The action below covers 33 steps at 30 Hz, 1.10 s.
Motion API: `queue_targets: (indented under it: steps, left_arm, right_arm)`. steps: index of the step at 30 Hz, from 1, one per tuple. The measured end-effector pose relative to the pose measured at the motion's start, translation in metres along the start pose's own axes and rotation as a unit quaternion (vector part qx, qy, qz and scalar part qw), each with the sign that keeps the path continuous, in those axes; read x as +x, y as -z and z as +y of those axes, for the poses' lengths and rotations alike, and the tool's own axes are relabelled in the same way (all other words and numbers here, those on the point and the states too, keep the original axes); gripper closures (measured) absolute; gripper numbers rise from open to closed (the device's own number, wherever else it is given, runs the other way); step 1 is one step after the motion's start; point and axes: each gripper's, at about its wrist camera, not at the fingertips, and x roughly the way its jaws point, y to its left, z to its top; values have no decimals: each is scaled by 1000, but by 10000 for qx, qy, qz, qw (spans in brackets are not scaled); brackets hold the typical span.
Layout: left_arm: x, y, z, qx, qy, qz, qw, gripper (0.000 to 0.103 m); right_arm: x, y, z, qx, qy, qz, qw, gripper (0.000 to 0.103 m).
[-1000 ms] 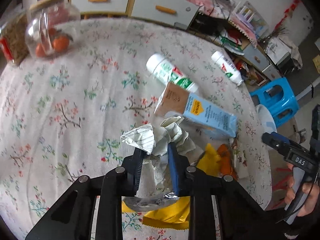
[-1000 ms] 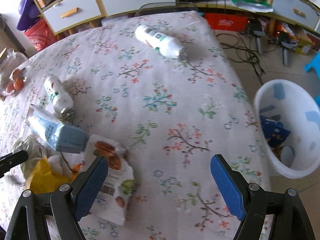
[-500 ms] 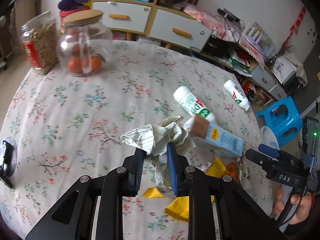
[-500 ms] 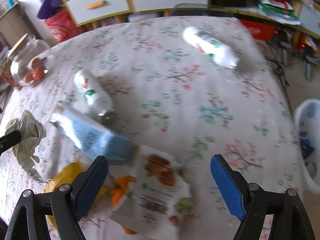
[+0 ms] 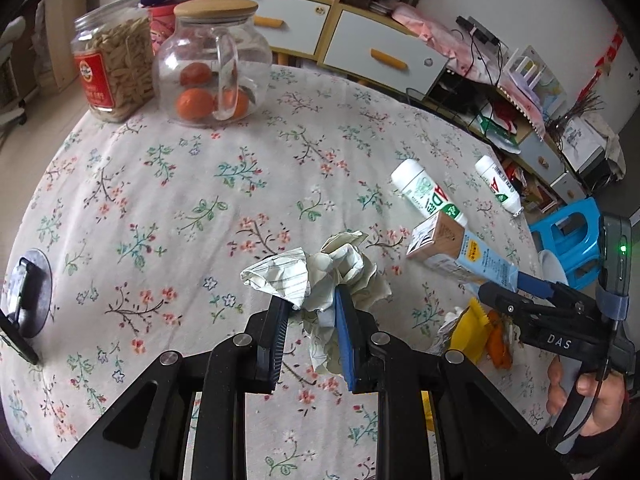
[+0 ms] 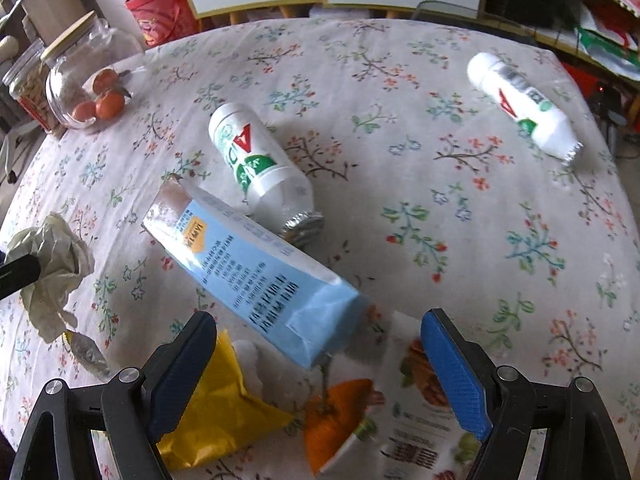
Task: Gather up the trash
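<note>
My left gripper (image 5: 310,304) is shut on a crumpled paper wad (image 5: 340,268), held a little above the flowered tablecloth (image 5: 160,200). In the right wrist view the wad (image 6: 52,256) hangs at the left edge. My right gripper (image 6: 318,318) stands open over the low end of a blue carton (image 6: 256,264), touching nothing. Under it lie a yellow wrapper (image 6: 216,408), an orange wrapper (image 6: 340,408) and a white snack packet (image 6: 420,400). One white bottle (image 6: 256,160) lies against the carton, a second bottle (image 6: 524,104) lies far right. A hand (image 5: 592,392) holds the right gripper (image 5: 520,300).
A glass jar with oranges (image 5: 212,68) and a jar of dry food (image 5: 112,68) stand at the table's far left. A black object on a round disc (image 5: 28,296) sits at the left edge. A blue stool (image 5: 568,240) and drawers (image 5: 380,48) lie beyond the table.
My left gripper has carried the paper wad left, away from the trash pile. My right gripper has swung left from beside the white bin to above the carton and wrappers, still open.
</note>
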Motion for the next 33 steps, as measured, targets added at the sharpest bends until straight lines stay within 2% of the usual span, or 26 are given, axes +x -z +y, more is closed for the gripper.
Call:
queue_targets:
  steps: [5, 8, 10, 13, 19, 26, 33]
  left_arm:
    - [2, 3, 3, -20, -34, 41, 10000, 79]
    - [3, 4, 3, -20, -42, 51, 10000, 79]
    - [3, 4, 2, -21, -42, 47, 10000, 79]
    - [2, 3, -1, -11, -34, 27, 10000, 79]
    - [1, 1, -11, 42, 23, -33, 10000, 79]
    - [0, -1, -26, 128, 95, -96, 9998, 79]
    - [-3, -7, -44, 206, 188, -208, 9994, 79]
  right_arm:
    - [7, -3, 9, -72, 15, 28, 10000, 18]
    - [8, -3, 11, -132, 52, 27, 9999, 35]
    - [9, -3, 11, -141, 65, 37, 9999, 56]
    - [6, -3, 9, -157, 40, 3, 9999, 62]
    - [-20, -3, 11, -345, 45, -395, 9986, 76]
    - [-42, 0, -1, -268, 37, -626, 9977, 77]
    - [-68, 5, -31, 46, 86, -876, 9961, 82]
